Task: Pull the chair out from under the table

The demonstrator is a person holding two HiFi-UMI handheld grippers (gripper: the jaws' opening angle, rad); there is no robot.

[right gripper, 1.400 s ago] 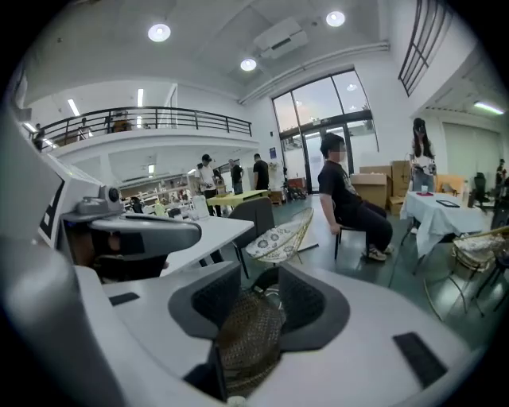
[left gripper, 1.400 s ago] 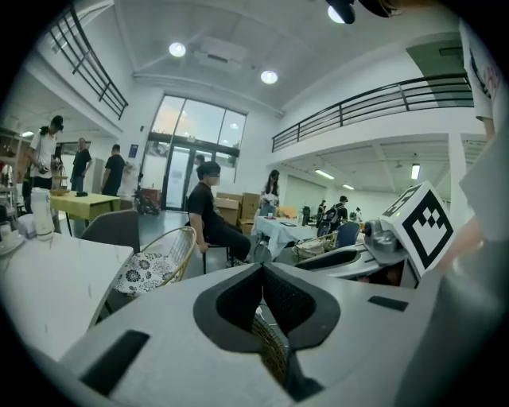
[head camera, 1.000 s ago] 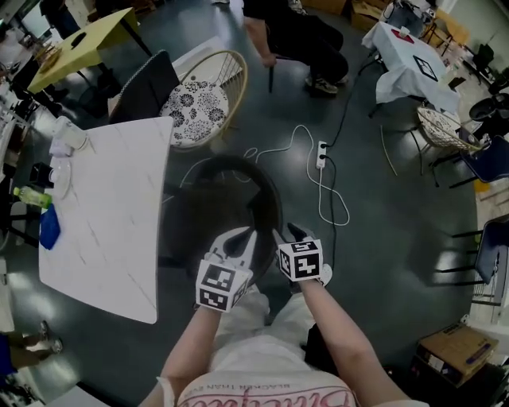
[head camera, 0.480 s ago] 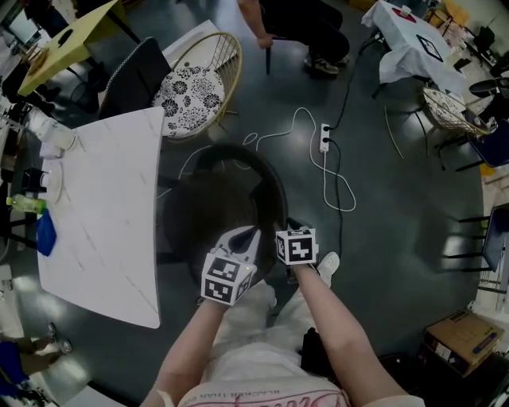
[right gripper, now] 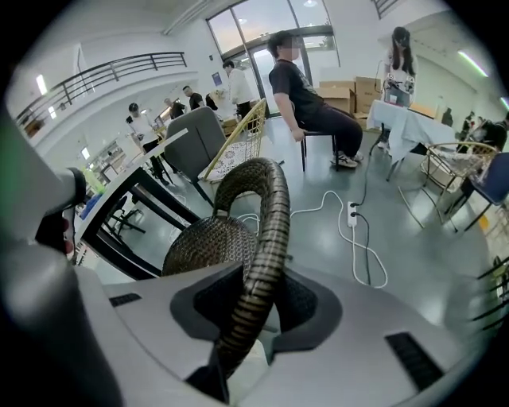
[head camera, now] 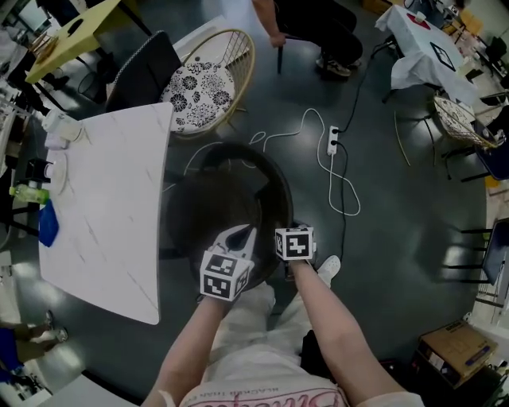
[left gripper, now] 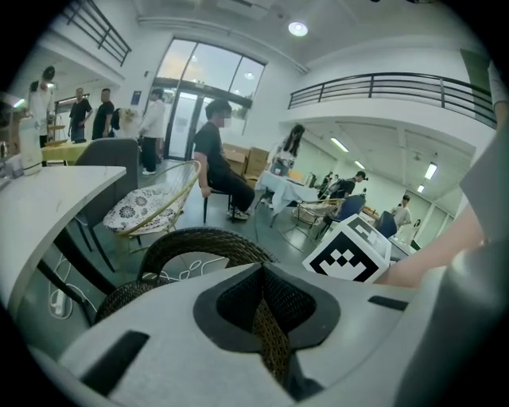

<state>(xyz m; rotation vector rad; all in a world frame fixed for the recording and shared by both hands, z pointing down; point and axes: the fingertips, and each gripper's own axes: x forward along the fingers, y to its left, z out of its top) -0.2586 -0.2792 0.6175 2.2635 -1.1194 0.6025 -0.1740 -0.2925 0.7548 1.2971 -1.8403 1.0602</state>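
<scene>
A dark wicker chair (head camera: 219,203) with a round looped rim stands with its seat partly under the white marble table (head camera: 103,215). My left gripper (head camera: 241,236) is on the near rim, and in the left gripper view the left gripper (left gripper: 266,300) has its pads pressed on the woven rim (left gripper: 203,238). To its right, my right gripper (head camera: 288,232) straddles the same rim. In the right gripper view the right gripper (right gripper: 256,300) has the rim (right gripper: 266,203) running between its closing jaws, with a gap still showing on one side. The wicker seat (right gripper: 208,242) lies beyond.
A cane chair with a patterned cushion (head camera: 200,94) and a grey chair (head camera: 143,75) stand past the table's far end. A power strip with a white cable (head camera: 334,145) lies on the floor to the right. A seated person (head camera: 310,24) is at the top. Bottles and cloths (head camera: 36,195) sit on the table's left edge.
Both grippers have sunk onto the chair's near rim. The right jaws have begun to narrow around it. The chair stands where it was beside the table.
</scene>
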